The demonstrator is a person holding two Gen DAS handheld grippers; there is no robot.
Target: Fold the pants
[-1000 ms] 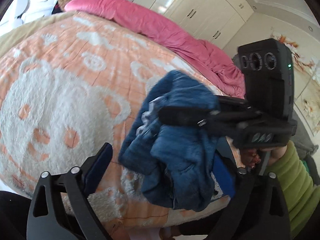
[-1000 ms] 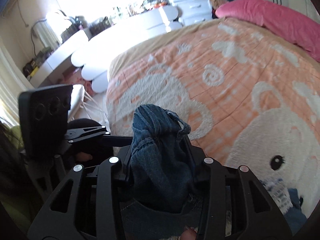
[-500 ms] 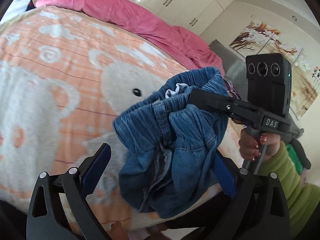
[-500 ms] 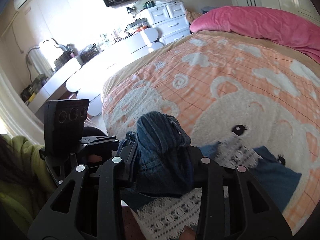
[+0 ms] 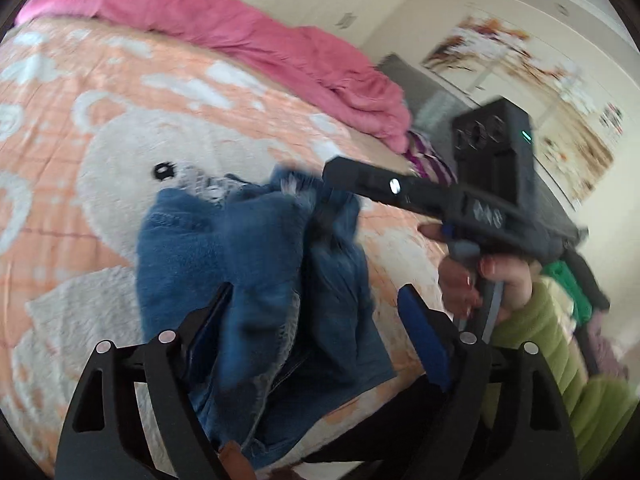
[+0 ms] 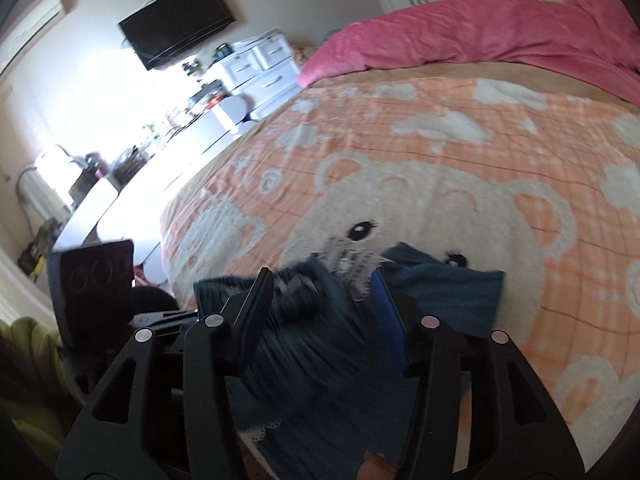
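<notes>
Blue denim pants (image 5: 248, 264) with a white lace hem lie bunched on the near edge of the orange bear-print blanket (image 5: 120, 140). In the left wrist view my left gripper (image 5: 316, 300) stands open with the denim heaped between its fingers. The right gripper (image 5: 332, 176) reaches in from the right over the top of the pile. In the right wrist view my right gripper (image 6: 324, 284) is open, its fingers on either side of the blurred pants (image 6: 320, 344); part of the pants (image 6: 440, 284) lies flat on the blanket (image 6: 440, 168).
A pink duvet (image 5: 240, 28) lies along the far side of the bed, also in the right wrist view (image 6: 480, 32). A white dresser (image 6: 256, 68), wall TV (image 6: 176, 24) and cluttered white desk (image 6: 132, 184) stand left of the bed. Wardrobes line the back wall.
The right gripper has opened and let go of the pants. The pants have dropped from mid-air onto the blanket. Both grippers moved down and forward toward the bed.
</notes>
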